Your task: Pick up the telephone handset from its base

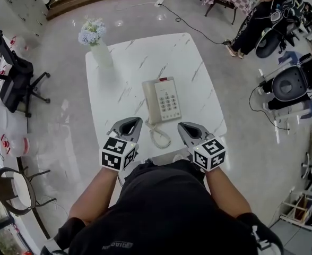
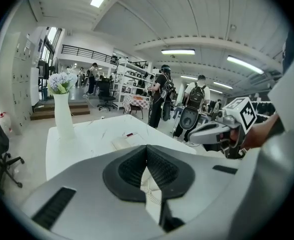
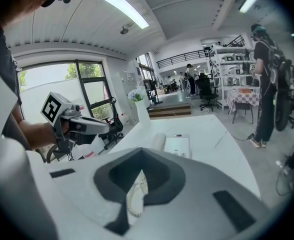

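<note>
The telephone [image 1: 167,101] sits mid-table [image 1: 124,73], with the handset [image 1: 150,102] lying along its left side. The coiled cord [image 1: 159,136] lies on the tabletop between the telephone and the near edge. The vase [image 1: 100,53] stands at the far left corner. The left gripper [image 1: 133,122] and right gripper [image 1: 182,126] flank the cord above the near edge, clear of the telephone. An office chair [image 1: 13,76] stands on the floor left of the table.
</note>
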Demonstrator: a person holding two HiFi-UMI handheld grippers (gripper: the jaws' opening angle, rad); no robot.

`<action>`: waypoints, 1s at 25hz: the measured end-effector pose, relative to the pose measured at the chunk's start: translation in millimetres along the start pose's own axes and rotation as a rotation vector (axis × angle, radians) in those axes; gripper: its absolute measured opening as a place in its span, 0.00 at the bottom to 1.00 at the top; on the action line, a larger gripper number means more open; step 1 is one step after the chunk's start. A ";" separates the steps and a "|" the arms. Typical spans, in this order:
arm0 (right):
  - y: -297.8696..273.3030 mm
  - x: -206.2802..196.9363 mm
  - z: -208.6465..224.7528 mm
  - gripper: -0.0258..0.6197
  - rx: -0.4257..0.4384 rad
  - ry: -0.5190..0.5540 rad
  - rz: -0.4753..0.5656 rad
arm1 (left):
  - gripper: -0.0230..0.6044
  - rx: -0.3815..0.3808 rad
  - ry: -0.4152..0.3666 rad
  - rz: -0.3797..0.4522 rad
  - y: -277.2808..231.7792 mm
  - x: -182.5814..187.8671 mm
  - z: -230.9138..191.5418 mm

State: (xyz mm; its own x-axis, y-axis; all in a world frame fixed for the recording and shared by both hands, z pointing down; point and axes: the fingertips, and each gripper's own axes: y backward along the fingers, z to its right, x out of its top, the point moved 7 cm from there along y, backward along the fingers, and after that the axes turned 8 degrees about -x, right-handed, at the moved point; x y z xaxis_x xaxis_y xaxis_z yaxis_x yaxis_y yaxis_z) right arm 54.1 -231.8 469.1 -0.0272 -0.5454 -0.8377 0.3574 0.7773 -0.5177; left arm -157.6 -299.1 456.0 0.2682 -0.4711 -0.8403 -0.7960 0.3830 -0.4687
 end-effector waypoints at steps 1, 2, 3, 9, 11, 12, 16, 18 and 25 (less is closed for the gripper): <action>-1.1 1.2 2.5 0.04 -0.004 -0.001 -0.001 | 0.04 -0.003 0.001 -0.003 -2.4 -0.1 -1.2; -2.2 2.5 4.6 0.04 -0.007 -0.001 -0.002 | 0.04 -0.003 0.003 -0.005 -4.3 0.1 -2.5; -3.1 3.7 6.2 0.04 -0.008 -0.001 -0.003 | 0.04 -0.002 0.006 -0.006 -5.6 0.3 -3.4; -9.3 11.5 15.4 0.04 0.014 0.018 -0.002 | 0.04 0.027 0.016 -0.002 -9.7 2.0 -5.2; -12.0 13.8 21.6 0.04 0.033 0.028 -0.002 | 0.04 0.051 0.028 0.000 -12.5 0.8 -3.9; -13.4 15.1 25.2 0.04 0.044 0.035 -0.003 | 0.04 0.064 0.036 0.001 -14.4 -0.2 -2.8; -18.5 22.0 41.1 0.04 0.099 0.068 -0.010 | 0.04 0.120 0.062 0.003 -24.6 -0.2 3.8; -20.4 26.7 49.8 0.04 0.127 0.087 -0.016 | 0.04 0.151 0.074 0.013 -29.5 4.0 6.5; -25.8 37.1 76.2 0.04 0.203 0.127 -0.016 | 0.04 0.234 0.102 0.052 -44.7 16.7 18.6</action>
State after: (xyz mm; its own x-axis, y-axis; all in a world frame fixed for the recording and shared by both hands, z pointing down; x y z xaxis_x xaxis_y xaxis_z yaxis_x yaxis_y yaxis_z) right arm 115.0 -296.0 464.6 -0.1476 -0.5034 -0.8513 0.5359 0.6828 -0.4966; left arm -107.4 -309.3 457.8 0.1648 -0.5187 -0.8389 -0.6573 0.5765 -0.4855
